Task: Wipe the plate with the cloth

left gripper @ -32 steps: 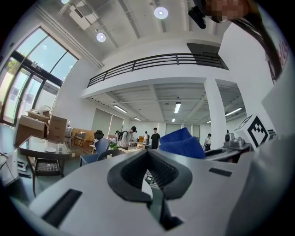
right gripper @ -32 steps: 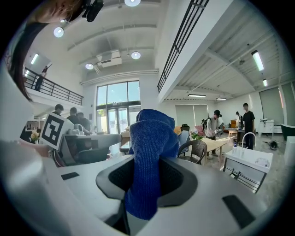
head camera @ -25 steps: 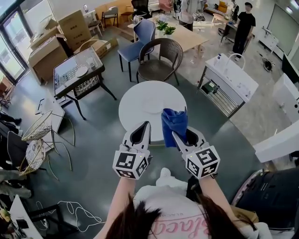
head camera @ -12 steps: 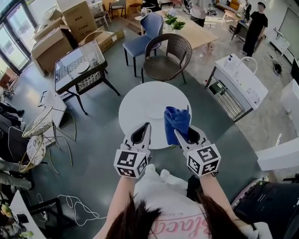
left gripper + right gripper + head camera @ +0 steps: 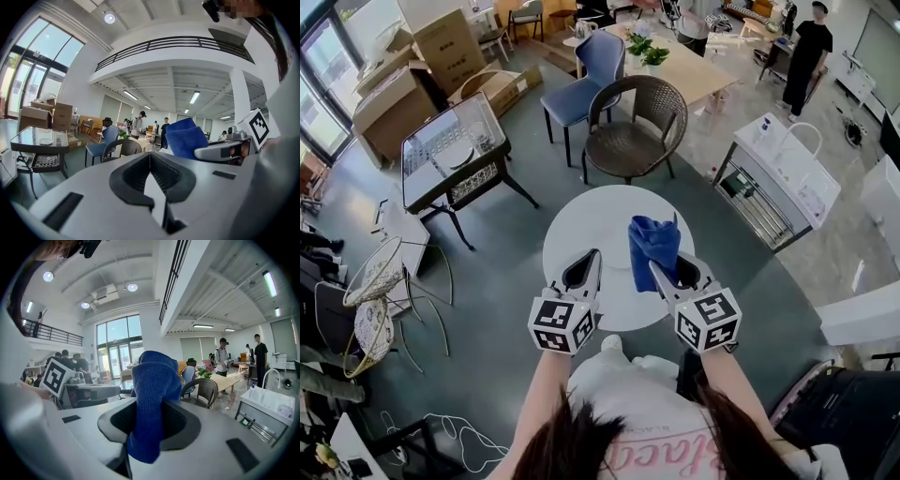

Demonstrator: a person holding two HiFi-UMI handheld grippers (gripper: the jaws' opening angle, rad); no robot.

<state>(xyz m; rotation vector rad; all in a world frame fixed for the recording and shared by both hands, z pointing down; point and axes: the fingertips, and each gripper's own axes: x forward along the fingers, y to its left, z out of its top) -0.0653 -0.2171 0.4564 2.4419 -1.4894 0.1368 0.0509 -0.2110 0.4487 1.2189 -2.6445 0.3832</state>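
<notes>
A round white table (image 5: pixel 581 220) stands in front of me. A white plate (image 5: pixel 614 246) near its middle is faint against the white top. My left gripper (image 5: pixel 596 252) hangs over the table's near edge, shut and empty; its jaws (image 5: pixel 150 154) meet with nothing between them. My right gripper (image 5: pixel 652 266) is beside it, shut on a blue cloth (image 5: pixel 653 241) that stands up out of the jaws. In the right gripper view the cloth (image 5: pixel 153 394) fills the gap between the pads and hides the table. From the left gripper view the cloth (image 5: pixel 185 138) shows at the right.
Behind the table stand a dark wicker chair (image 5: pixel 628 122) and a blue chair (image 5: pixel 586 80). A glass-top table (image 5: pixel 450 145) is at the left, a white sink cart (image 5: pixel 787 173) at the right. Wire baskets (image 5: pixel 375 272) and cardboard boxes (image 5: pixel 389 94) lie further left. A person in black (image 5: pixel 802 47) stands far back.
Both grippers have come forward together towards the table and a little lower; they now reach over its near edge. The cloth stays held in the right gripper.
</notes>
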